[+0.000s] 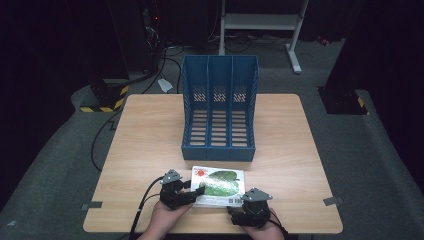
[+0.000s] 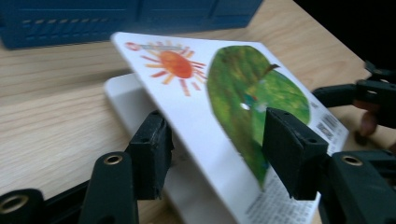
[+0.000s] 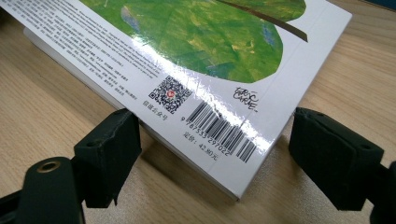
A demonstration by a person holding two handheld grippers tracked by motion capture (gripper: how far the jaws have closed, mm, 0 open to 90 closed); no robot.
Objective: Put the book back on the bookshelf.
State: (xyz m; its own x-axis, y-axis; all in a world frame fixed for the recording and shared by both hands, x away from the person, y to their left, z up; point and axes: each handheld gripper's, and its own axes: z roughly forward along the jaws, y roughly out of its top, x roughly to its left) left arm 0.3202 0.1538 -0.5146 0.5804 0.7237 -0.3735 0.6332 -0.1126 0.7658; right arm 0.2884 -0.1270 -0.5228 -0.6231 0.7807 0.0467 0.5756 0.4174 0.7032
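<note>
A picture book [image 1: 218, 187] lies near the bench's [image 1: 150, 145] front edge, before a blue file rack [image 1: 219, 107]. Left tongs [image 2: 212, 156] apparently grasp its raised cover. Right tongs [image 3: 210, 158] straddle its barcode corner, released.

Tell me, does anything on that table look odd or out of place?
Only the book: its white cover is lifted at a slant off the pages, straddled by the left gripper. The blue file rack stands straight and nothing looks spilled or damaged.
</note>
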